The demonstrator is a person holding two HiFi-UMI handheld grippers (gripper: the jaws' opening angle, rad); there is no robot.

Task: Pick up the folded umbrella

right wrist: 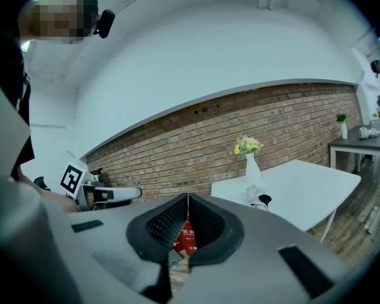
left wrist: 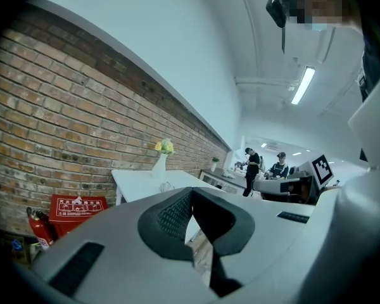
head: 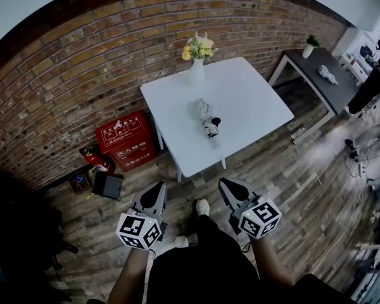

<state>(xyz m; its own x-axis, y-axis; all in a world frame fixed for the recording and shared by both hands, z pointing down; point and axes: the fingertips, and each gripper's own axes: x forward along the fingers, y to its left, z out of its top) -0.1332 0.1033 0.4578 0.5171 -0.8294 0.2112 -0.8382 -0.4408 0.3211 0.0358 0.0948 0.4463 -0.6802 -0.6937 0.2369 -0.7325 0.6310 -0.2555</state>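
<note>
Item: folded umbrella [head: 206, 119], pale fabric with a dark end, 1 piece.
Location: flat on the white desk [head: 253, 100], near its middle, on the near side of the vase of flowers [head: 197, 68] and apart from it.
Long axis: runs roughly from the vase end of the desk toward the person, the near end angled slightly to the right in the head view. The dark part sits on the right-hand side toward that near end.
Left claw [head: 156, 192]: pressed together, nothing between the jaws, held off the near edge of the desk and above the wooden floor.
Right claw [head: 231, 189]: pressed together, nothing between the jaws, level with the left one and also short of the desk.
Bearing: the umbrella lies ahead of both claws and between their lines, well apart from each. In the right gripper view it sits to the right of the jaw line [right wrist: 256, 197].
Nearer hand: the right, by my judgement, since the umbrella sits closer to its side.
Requirement for the reach: either claw must spread its jaws first, then come in across the long axis so the jaws straddle the narrow body.
Also present: red fire extinguisher box [head: 123, 138] on the floor by the brick wall, left of the desk.
</note>
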